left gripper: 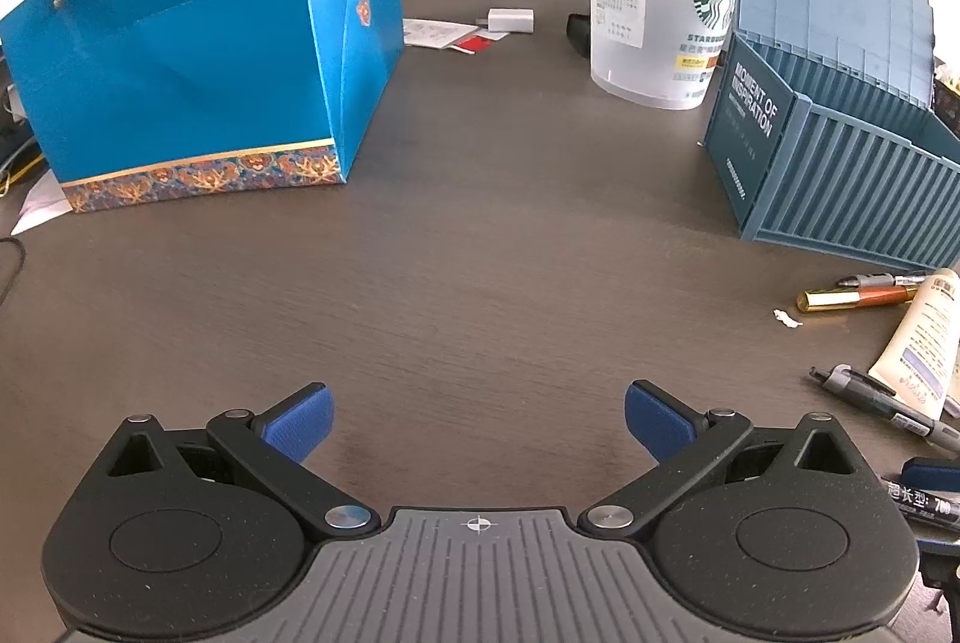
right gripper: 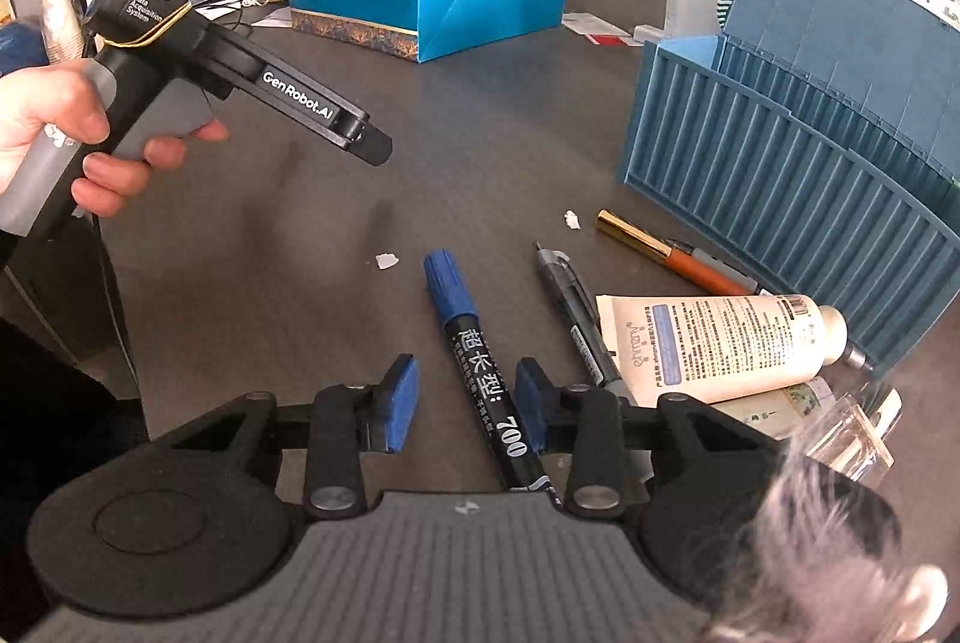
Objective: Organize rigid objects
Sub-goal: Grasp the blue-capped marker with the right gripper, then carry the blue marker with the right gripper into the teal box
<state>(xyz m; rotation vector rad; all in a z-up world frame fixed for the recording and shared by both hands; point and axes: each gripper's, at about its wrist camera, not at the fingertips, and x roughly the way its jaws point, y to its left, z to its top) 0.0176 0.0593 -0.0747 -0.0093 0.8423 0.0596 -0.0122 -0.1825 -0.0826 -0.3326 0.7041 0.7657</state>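
A black marker with a blue cap [right gripper: 456, 307] lies on the dark table between the pads of my right gripper [right gripper: 468, 391]. Its barrel rests close against the right pad, while a clear gap separates it from the left pad, so the jaws stand open around it. The marker's body also shows at the right edge of the left wrist view [left gripper: 918, 505]. My left gripper [left gripper: 477, 403] hangs wide open over bare tabletop with nothing between its fingers; a hand holds it at the upper left of the right wrist view [right gripper: 375, 150]. A teal container-shaped box [right gripper: 780, 163] stands open-topped at the right.
Beside the marker lie a grey pen [right gripper: 570, 307], a gold-and-orange pen [right gripper: 660, 247], a cream tube [right gripper: 720, 343] and a clear block [right gripper: 858, 433]. A blue gift bag [left gripper: 180, 72] stands at the back left, a frosted cup [left gripper: 660, 12] behind the box [left gripper: 840, 163].
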